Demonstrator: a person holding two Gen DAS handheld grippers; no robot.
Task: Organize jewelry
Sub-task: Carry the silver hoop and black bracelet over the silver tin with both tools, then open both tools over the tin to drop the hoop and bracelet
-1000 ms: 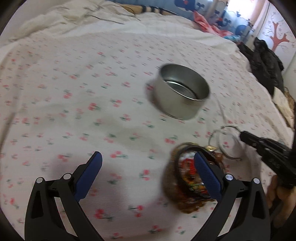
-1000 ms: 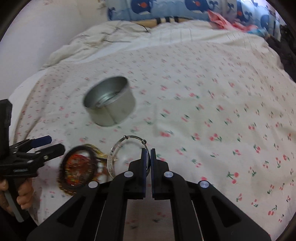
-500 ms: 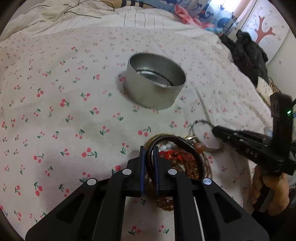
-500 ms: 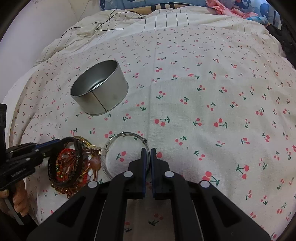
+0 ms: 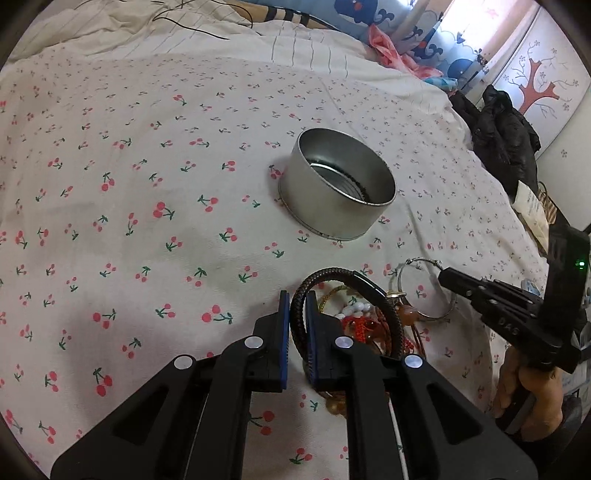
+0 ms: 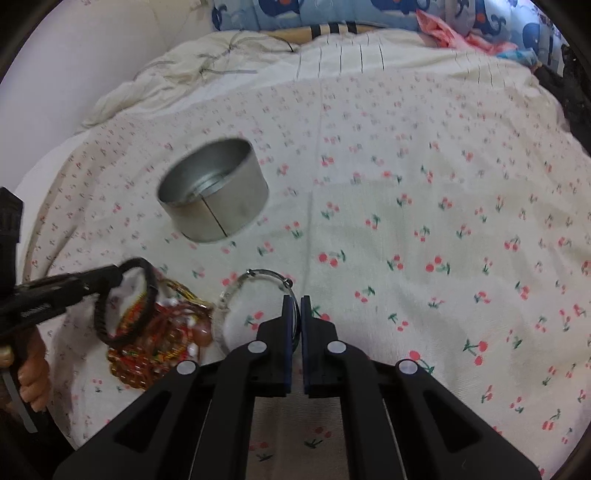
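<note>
My left gripper (image 5: 296,295) is shut on a black braided bracelet (image 5: 334,275) and lifts it off a pile of beaded jewelry (image 5: 364,321). My right gripper (image 6: 293,298) is shut on a thin silver bangle (image 6: 255,275) that rests on the cherry-print sheet. An open round metal tin (image 5: 338,186) stands beyond both; it also shows in the right wrist view (image 6: 214,194). In the right wrist view the left gripper (image 6: 118,273) holds the black bracelet (image 6: 146,295) above the pile (image 6: 159,332).
A rumpled cream duvet (image 6: 207,74) lies at the bed's far end. Whale-print pillows (image 6: 332,11) line the headboard. Black clothing (image 5: 506,136) is heaped at the bed's right side.
My left gripper closed on the black bracelet and raised it from the pile. My right gripper stayed shut on the silver bangle and lifted slightly.
</note>
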